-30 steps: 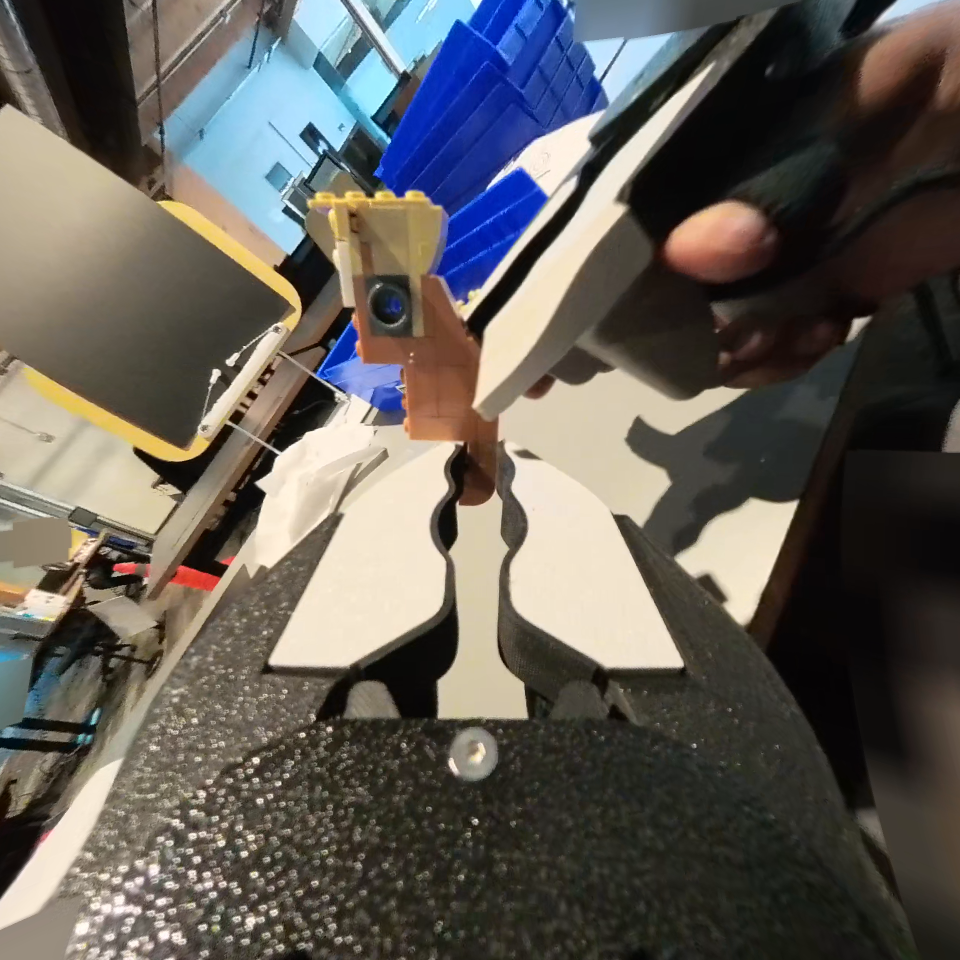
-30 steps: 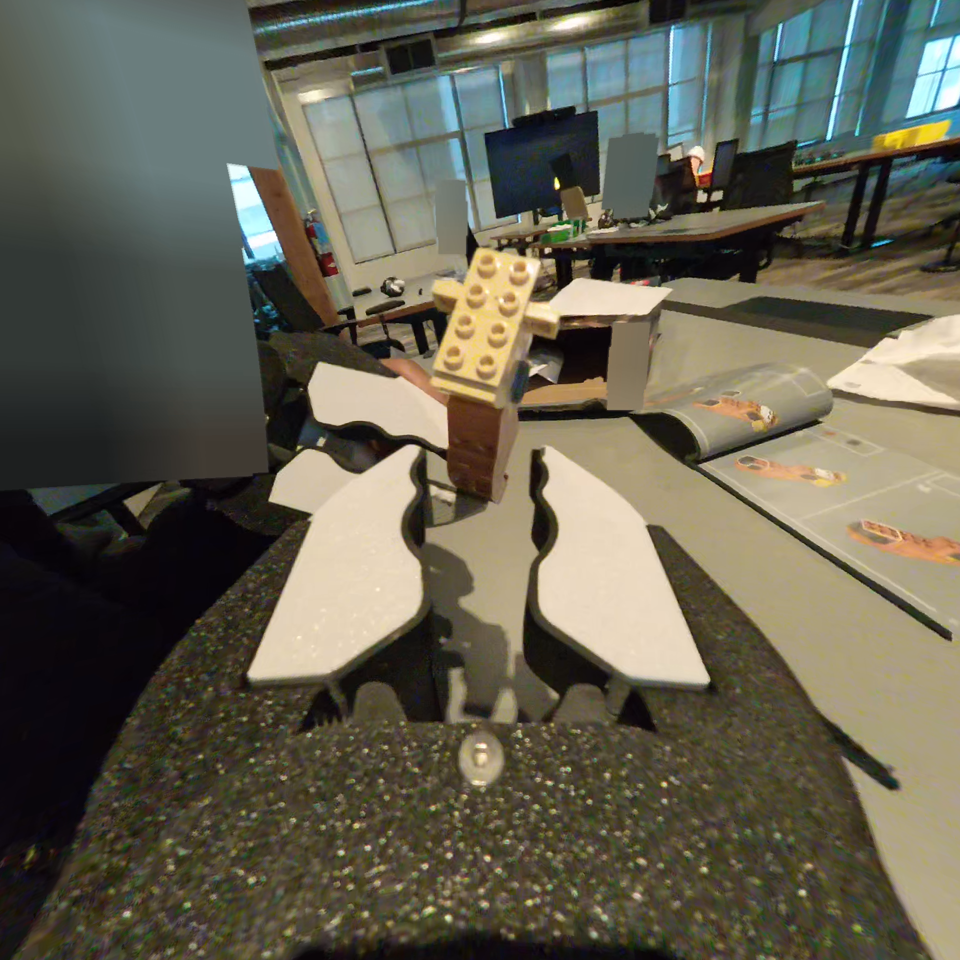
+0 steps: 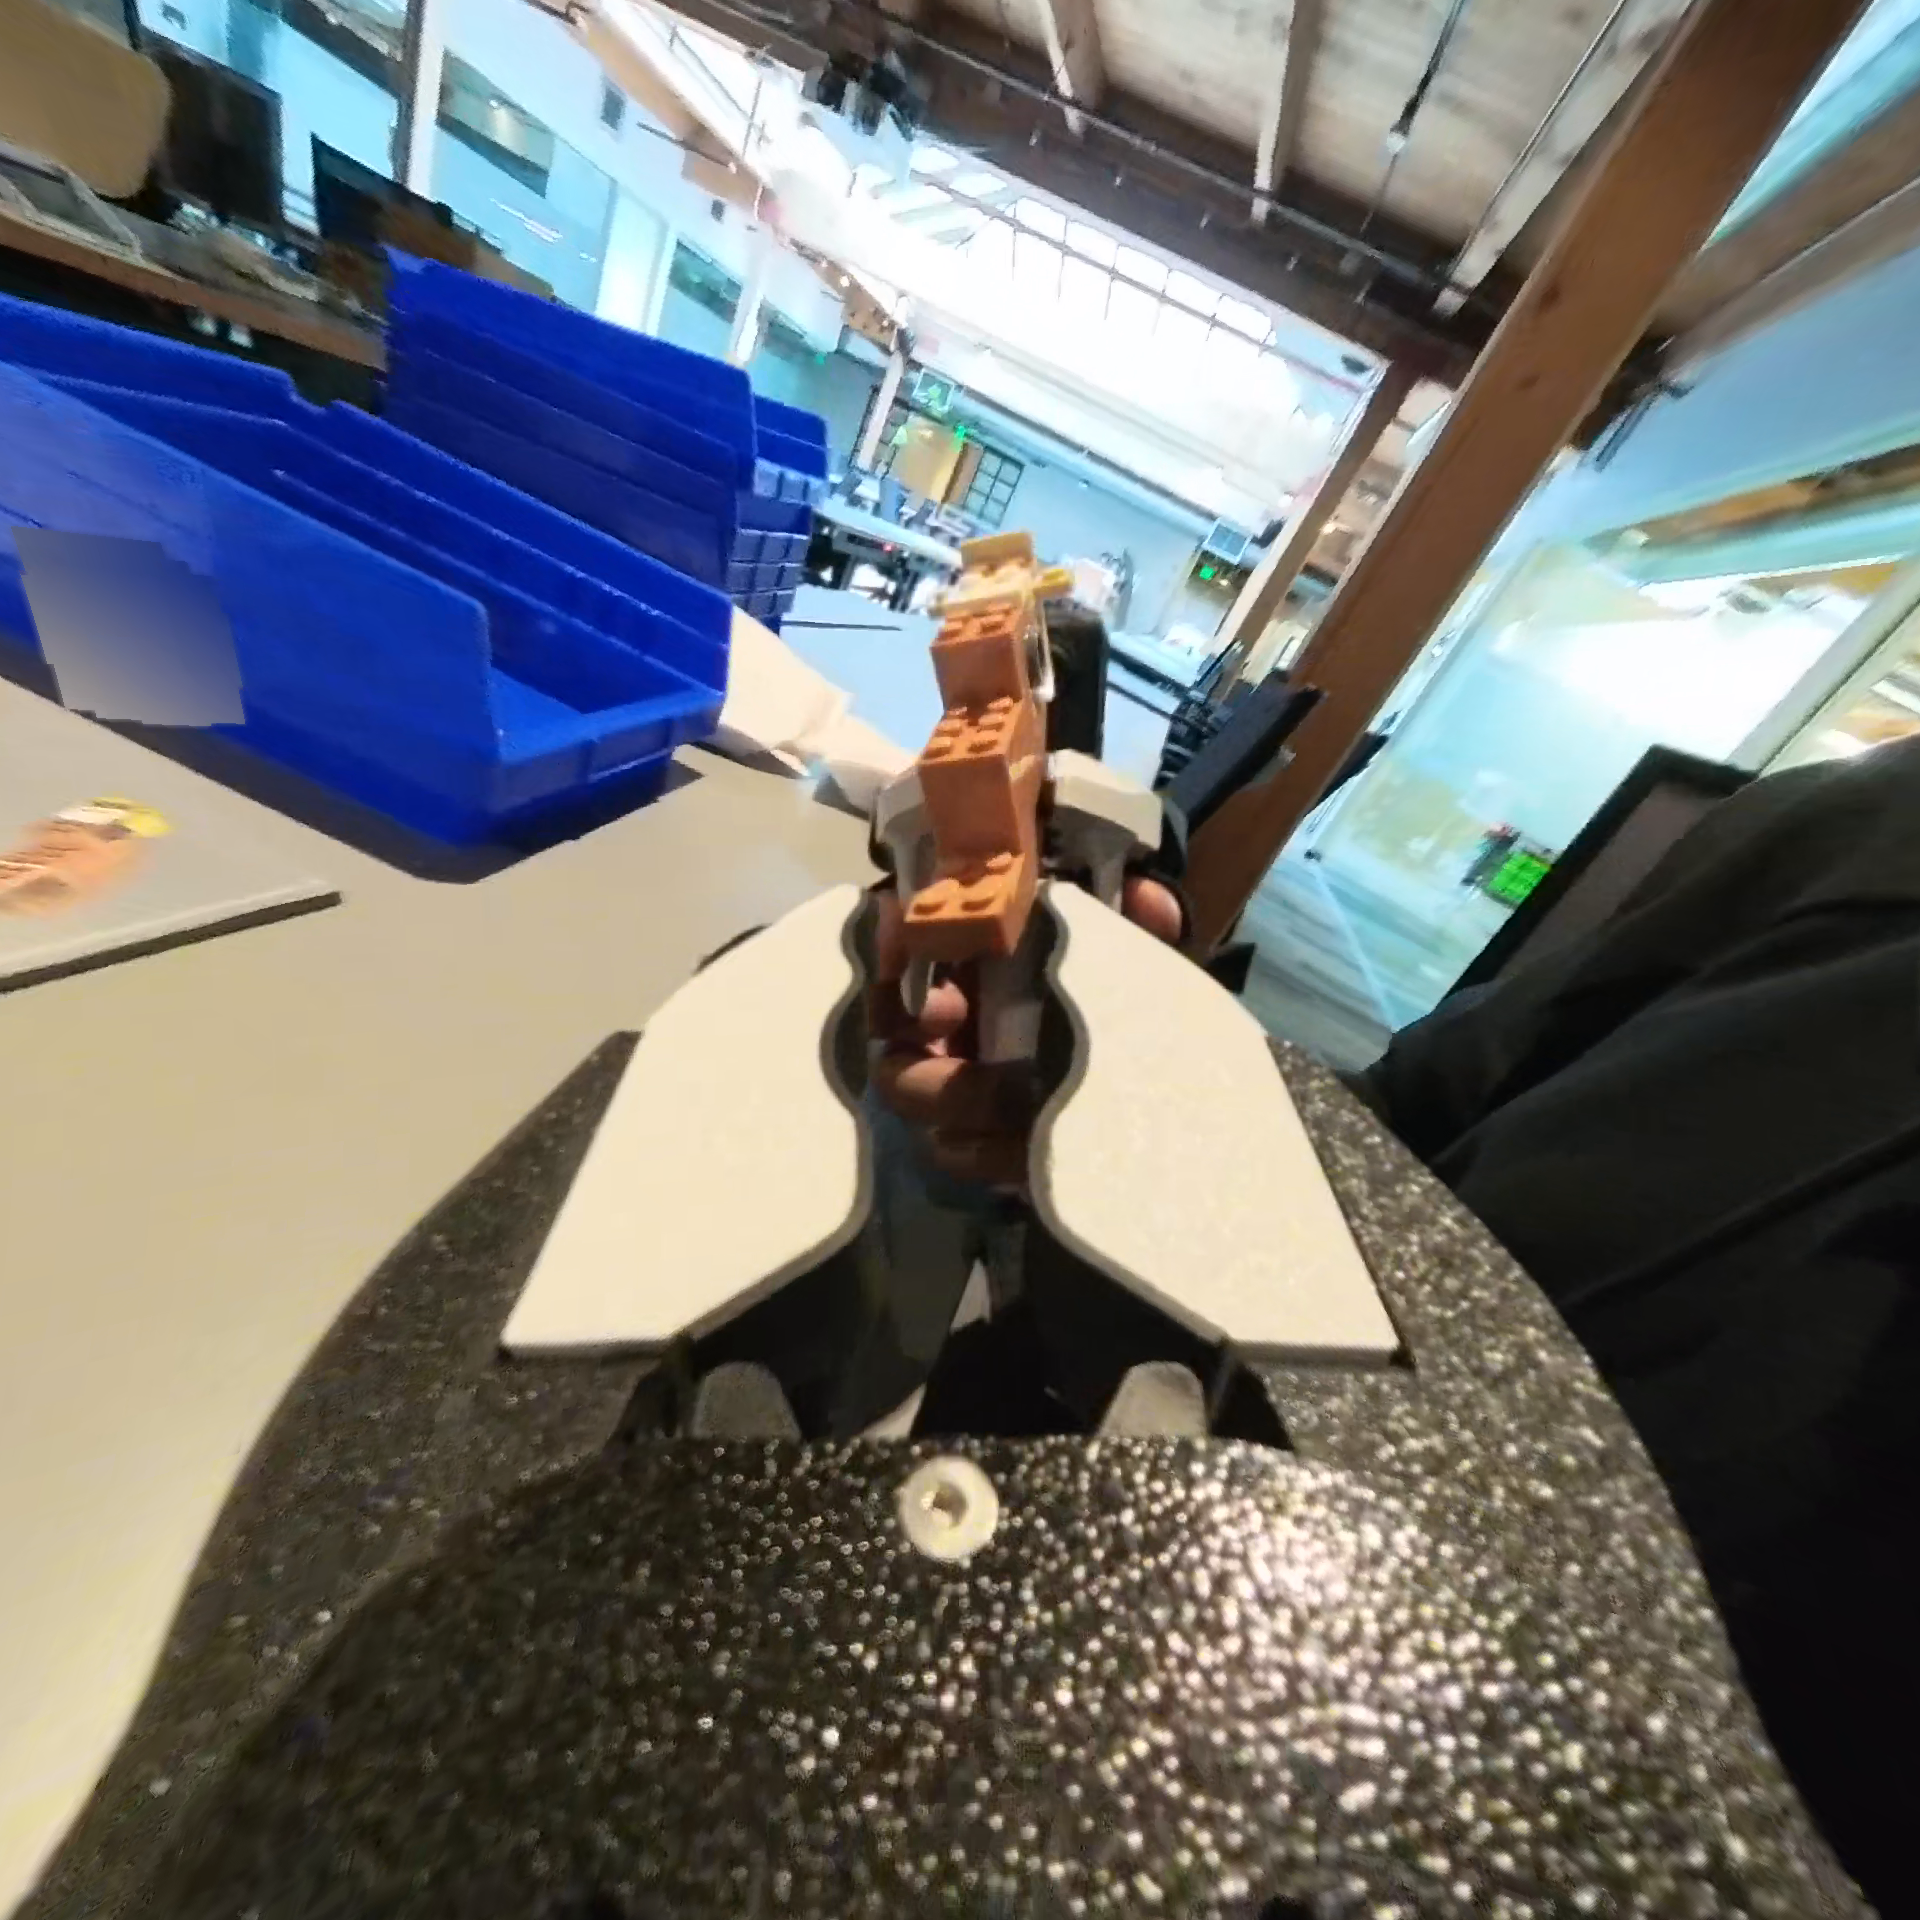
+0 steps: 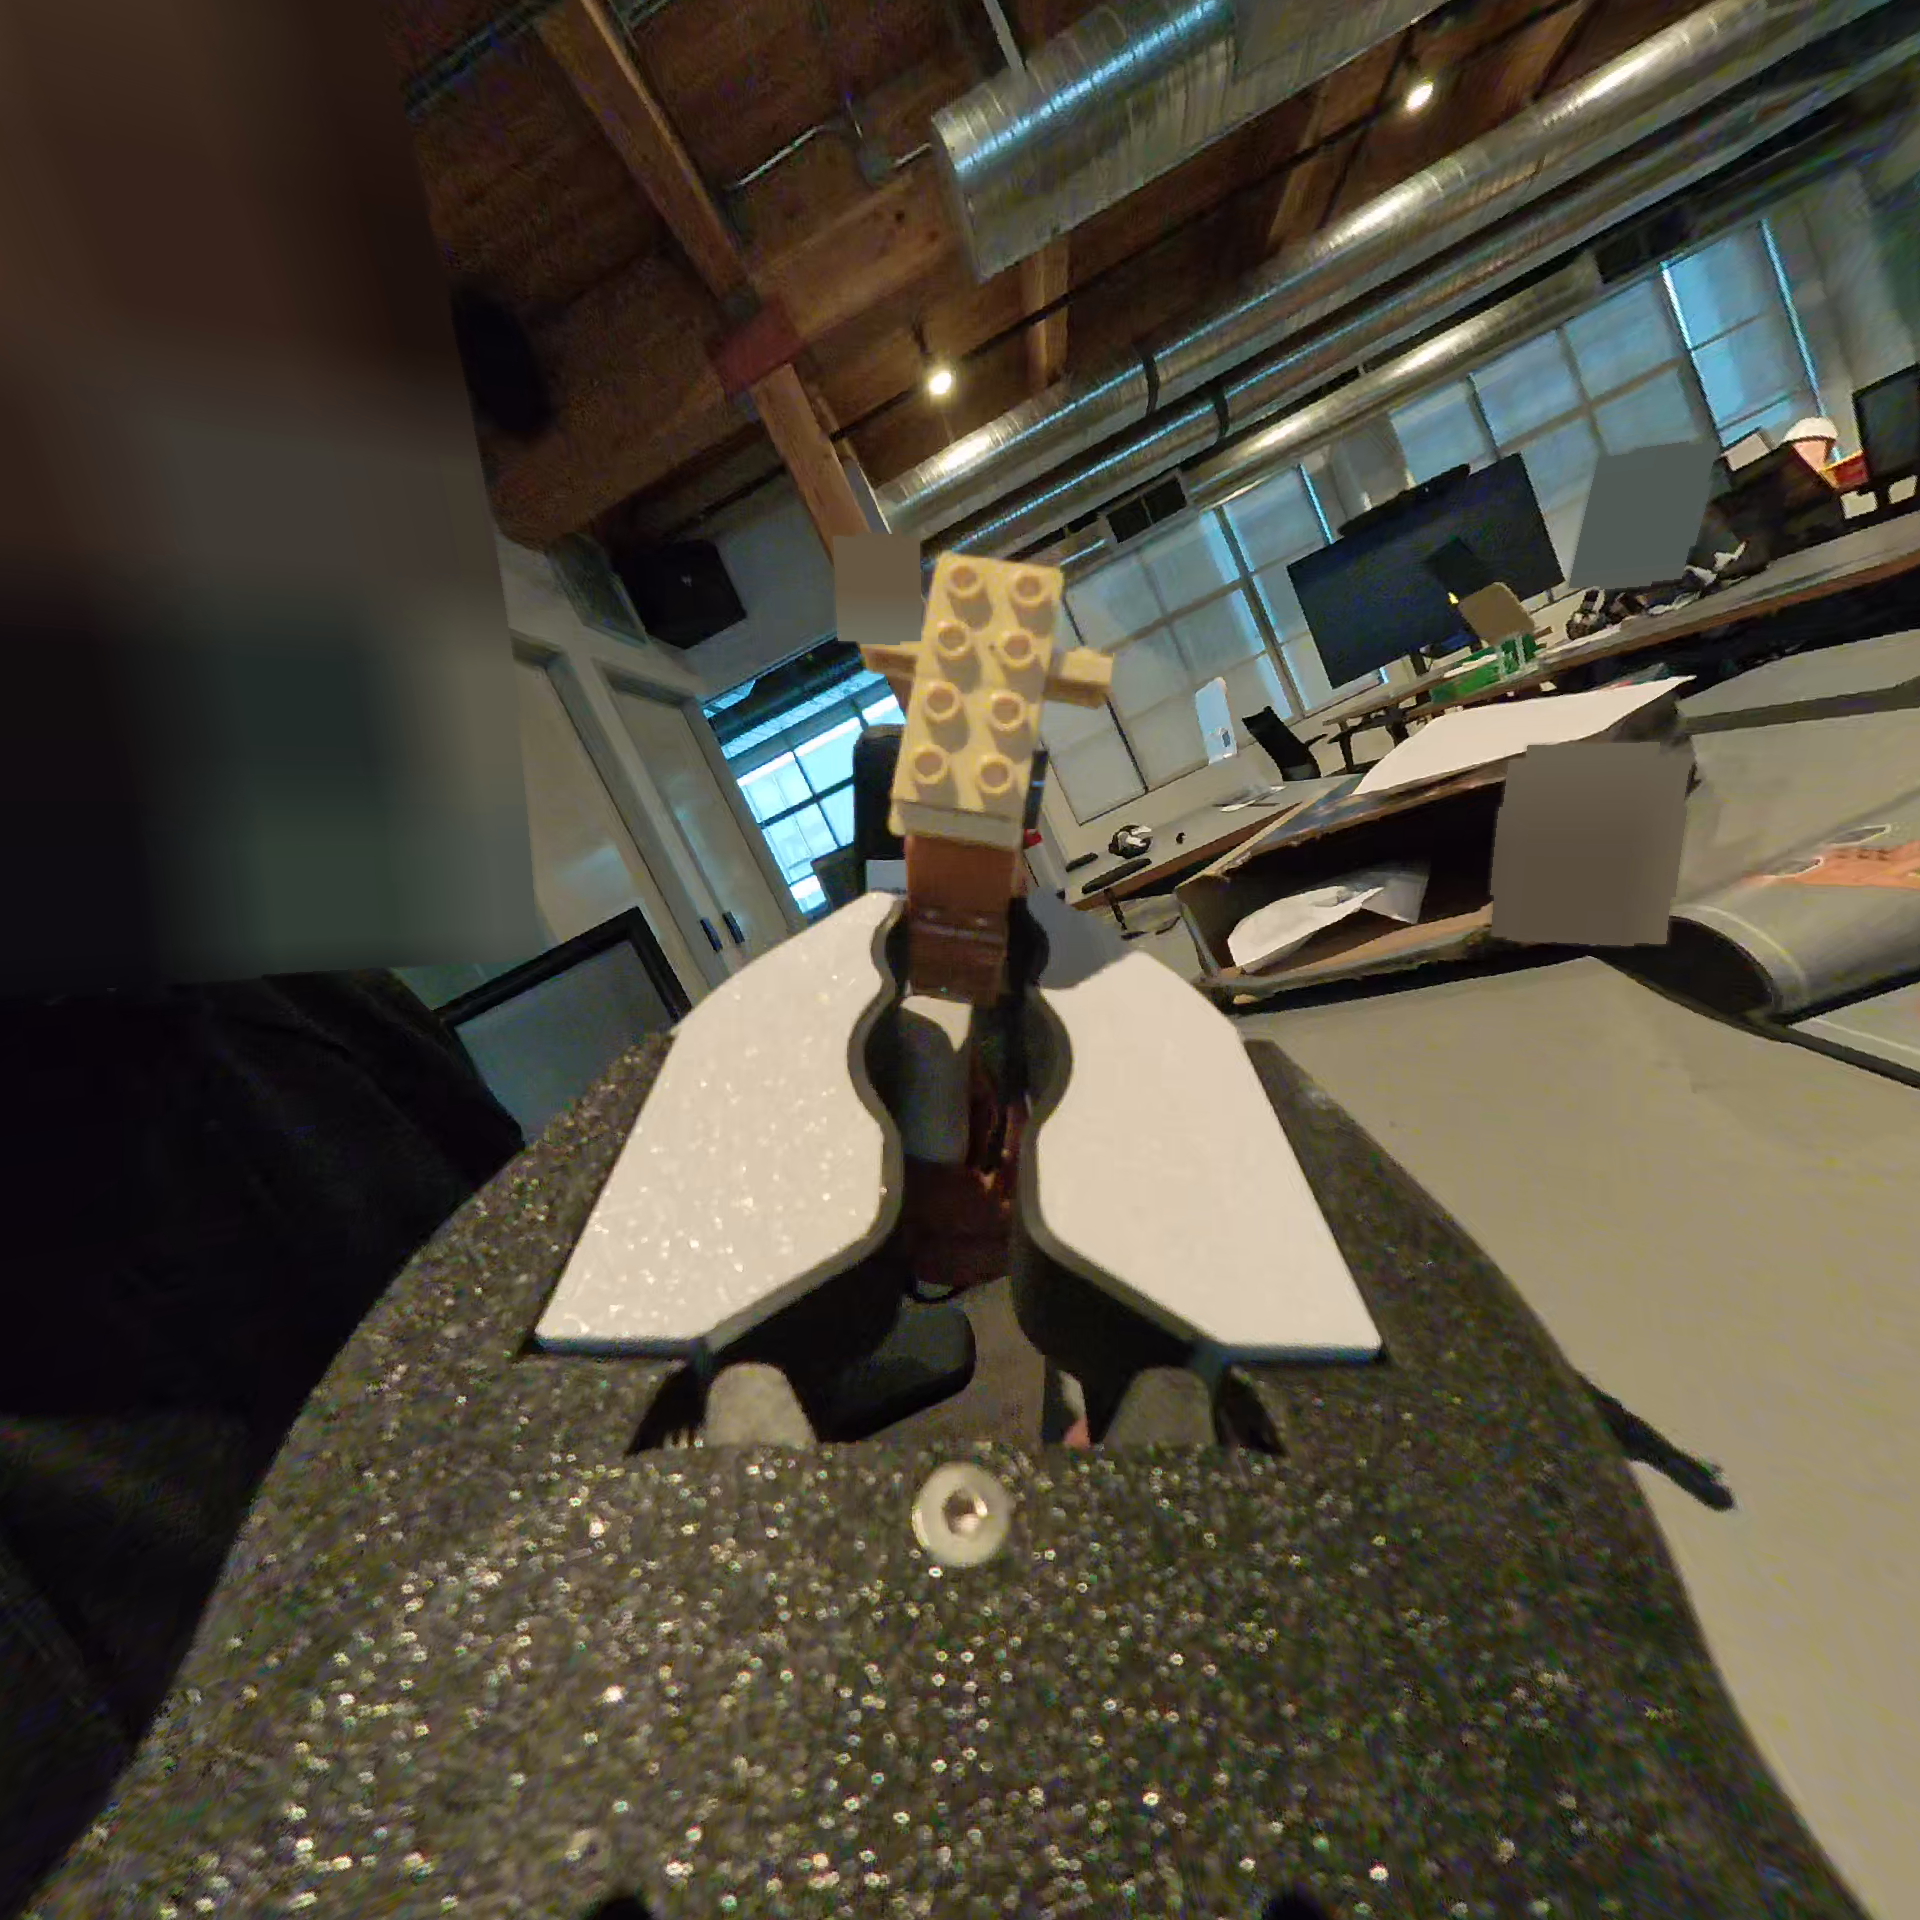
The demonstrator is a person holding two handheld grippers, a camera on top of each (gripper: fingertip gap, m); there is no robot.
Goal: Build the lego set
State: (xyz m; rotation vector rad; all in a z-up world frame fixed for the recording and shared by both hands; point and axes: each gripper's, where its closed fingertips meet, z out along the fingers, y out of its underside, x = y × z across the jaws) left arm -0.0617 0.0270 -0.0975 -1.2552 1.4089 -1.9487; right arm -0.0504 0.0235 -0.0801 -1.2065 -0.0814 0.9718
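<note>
The left gripper [image 3: 961,920] has its jaws closed in on the lower orange end of the lego model [image 3: 977,821], gripping it. The model rises upward and away from the tips: stacked orange bricks, then a tan piece at the far top. Straight behind it, the right gripper [image 3: 1013,831] comes in from the opposite side, its pale fingers on either side of the same model, with a person's hand [image 3: 940,1049] showing through the gap underneath.

In the right wrist view, the right gripper [image 4: 966,935] holds its jaws drawn in around the brown stem of the lego model [image 4: 977,696], and the tan studded plate with two small side tabs stands above the tips. Whether its tips press the stem or only flank it is hard to tell. The model is off the desk, between the two grippers.

Round about, the grey desk [image 3: 312,1039] carries a row of blue bins [image 3: 436,582] to the left and an open instruction booklet [image 3: 114,883] near its edge. On the other side lie a torn cardboard box [image 4: 1351,894] with white paper inside and the curled pages of the booklet [image 4: 1787,935]. A dark sleeve [image 3: 1662,1143] fills the right edge, and a monitor [image 4: 1423,582] stands on a far desk.
</note>
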